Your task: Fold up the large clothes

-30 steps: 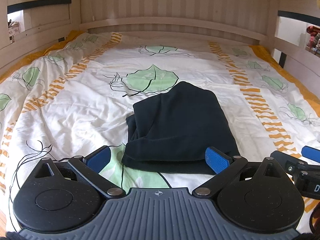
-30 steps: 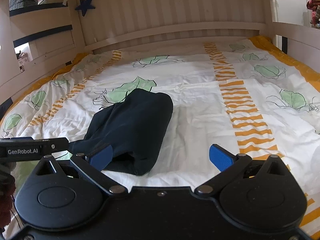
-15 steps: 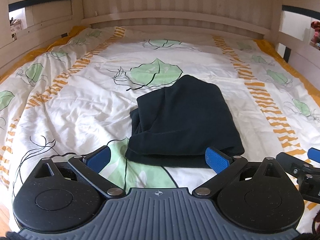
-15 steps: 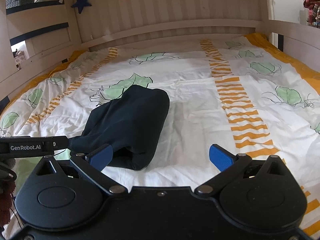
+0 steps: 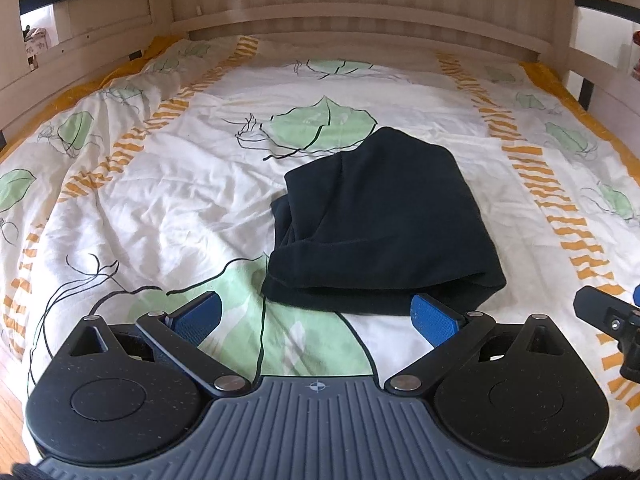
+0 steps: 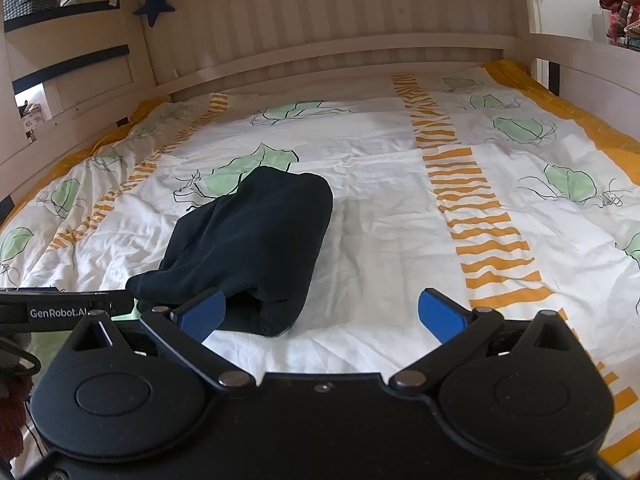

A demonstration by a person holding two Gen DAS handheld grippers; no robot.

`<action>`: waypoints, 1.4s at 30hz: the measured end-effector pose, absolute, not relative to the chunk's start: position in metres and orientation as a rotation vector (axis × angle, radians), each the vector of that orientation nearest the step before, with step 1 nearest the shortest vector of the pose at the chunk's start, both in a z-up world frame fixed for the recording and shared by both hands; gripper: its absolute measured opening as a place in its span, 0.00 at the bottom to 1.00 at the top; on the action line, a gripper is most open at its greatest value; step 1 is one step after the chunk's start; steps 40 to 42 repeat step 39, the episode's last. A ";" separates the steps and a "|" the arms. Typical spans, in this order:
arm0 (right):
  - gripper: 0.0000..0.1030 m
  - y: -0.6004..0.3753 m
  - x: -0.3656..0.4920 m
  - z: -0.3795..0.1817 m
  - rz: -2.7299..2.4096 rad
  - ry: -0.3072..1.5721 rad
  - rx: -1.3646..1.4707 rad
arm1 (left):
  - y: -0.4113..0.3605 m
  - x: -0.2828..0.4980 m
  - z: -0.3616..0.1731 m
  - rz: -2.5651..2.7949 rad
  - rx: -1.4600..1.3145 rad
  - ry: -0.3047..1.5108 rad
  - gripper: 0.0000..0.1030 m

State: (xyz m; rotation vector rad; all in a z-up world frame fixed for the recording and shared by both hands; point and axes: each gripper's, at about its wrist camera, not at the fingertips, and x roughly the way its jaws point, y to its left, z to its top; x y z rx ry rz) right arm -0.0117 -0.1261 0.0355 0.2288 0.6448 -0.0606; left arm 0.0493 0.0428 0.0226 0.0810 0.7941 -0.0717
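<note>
1. Both units stand with jaws apart and empty: my left hand-held gripper [image 5: 316, 314] and right hand-held gripper [image 6: 322, 314].
2. Dark navy fabric garment [image 5: 380, 224] lies folded into a compact bundle, mid-bed on the leaf-print white quilt [image 5: 160, 184].
3. I judge folding essentially complete; only tidying remains.

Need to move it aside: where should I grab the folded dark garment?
Take the dark garment by its thick near edge, coming in low from the bed's foot. The stacked layers open toward both open tongs, left and right, so one pinch catches every layer.
</note>
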 end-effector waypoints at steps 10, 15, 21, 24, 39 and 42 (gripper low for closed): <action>0.99 -0.125 -0.011 0.034 -0.065 0.654 0.232 | 0.047 0.049 0.018 -0.065 0.079 0.813 0.99; 0.99 -0.123 -0.011 0.032 -0.067 0.661 0.234 | 0.047 0.048 0.017 -0.068 0.083 0.821 0.99; 0.99 -0.122 -0.009 0.029 -0.060 0.672 0.242 | 0.047 0.047 0.017 -0.066 0.085 0.824 0.99; 0.99 -0.120 -0.008 0.029 -0.056 0.673 0.243 | 0.048 0.047 0.017 -0.067 0.085 0.824 0.99; 0.99 -0.119 -0.008 0.029 -0.053 0.677 0.246 | 0.047 0.046 0.016 -0.075 0.082 0.827 0.99; 0.99 -0.119 -0.008 0.029 -0.053 0.677 0.246 | 0.047 0.046 0.016 -0.075 0.082 0.827 0.99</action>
